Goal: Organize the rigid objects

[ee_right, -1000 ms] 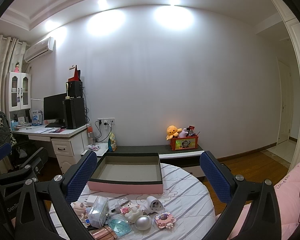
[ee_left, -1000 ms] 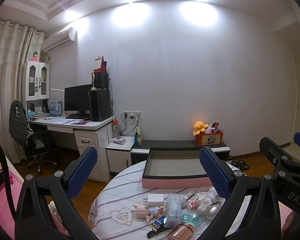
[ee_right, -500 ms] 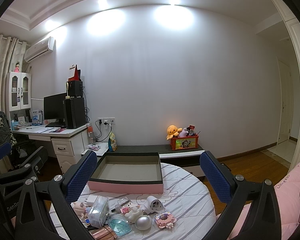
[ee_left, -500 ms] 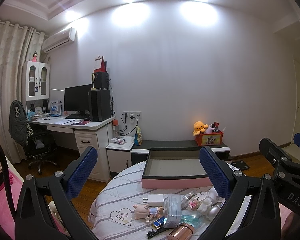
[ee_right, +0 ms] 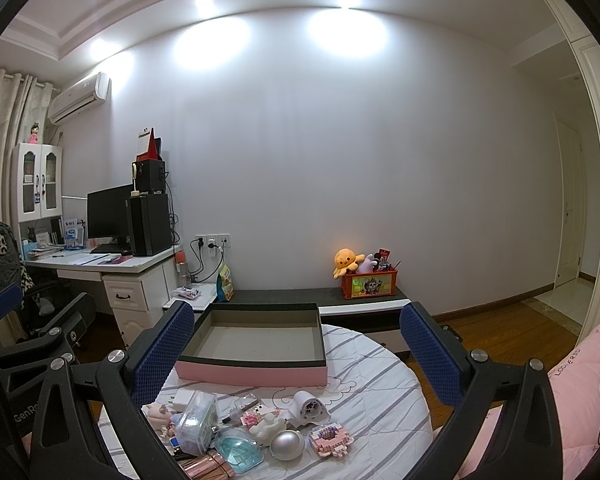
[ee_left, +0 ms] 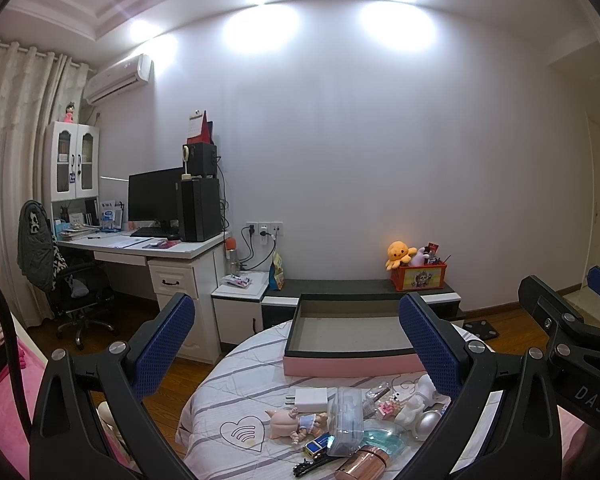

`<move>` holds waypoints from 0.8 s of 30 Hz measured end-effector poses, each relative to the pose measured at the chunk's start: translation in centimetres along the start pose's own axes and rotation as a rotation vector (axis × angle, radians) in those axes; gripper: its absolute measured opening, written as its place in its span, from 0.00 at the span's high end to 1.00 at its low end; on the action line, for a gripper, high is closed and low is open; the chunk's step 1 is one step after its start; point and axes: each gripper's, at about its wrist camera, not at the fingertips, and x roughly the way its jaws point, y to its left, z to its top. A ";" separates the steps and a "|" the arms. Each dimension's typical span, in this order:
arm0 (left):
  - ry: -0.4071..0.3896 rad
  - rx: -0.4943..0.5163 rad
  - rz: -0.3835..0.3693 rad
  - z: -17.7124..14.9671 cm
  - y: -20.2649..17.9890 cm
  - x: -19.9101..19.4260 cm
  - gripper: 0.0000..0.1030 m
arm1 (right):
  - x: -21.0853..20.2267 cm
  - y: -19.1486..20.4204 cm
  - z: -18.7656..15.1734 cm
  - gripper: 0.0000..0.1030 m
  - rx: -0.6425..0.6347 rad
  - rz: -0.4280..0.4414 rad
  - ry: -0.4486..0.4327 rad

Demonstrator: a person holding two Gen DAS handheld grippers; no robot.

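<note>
Tray [ee_right: 252, 374] behind trinkets [ee_right: 244, 432] on table [ee_right: 380, 408]

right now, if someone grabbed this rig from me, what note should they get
Left tongs: open, empty, held above the round table.
Right tongs: open, empty, also above the table.
Pink box: at the far side of the table, open top, nothing inside.
Small items sit in a cluster at the near edge: white charger, little doll, clear case, silver dome, pink block toy, teal dish, rose-gold tube.
Done: nothing packed yet.
Left: probably move each item into the box.
</note>
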 end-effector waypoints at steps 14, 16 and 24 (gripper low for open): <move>0.000 0.001 0.001 -0.1 0.0 0.2 0.00 | 0.1 0.0 -0.1 0.00 0.000 0.000 0.004; 0.002 0.004 0.000 -0.1 0.0 0.3 0.00 | 0.1 0.0 -0.1 0.00 0.000 0.001 0.004; 0.003 0.007 -0.003 -0.2 0.0 0.3 0.00 | 0.3 -0.1 -0.6 0.00 0.002 -0.003 0.012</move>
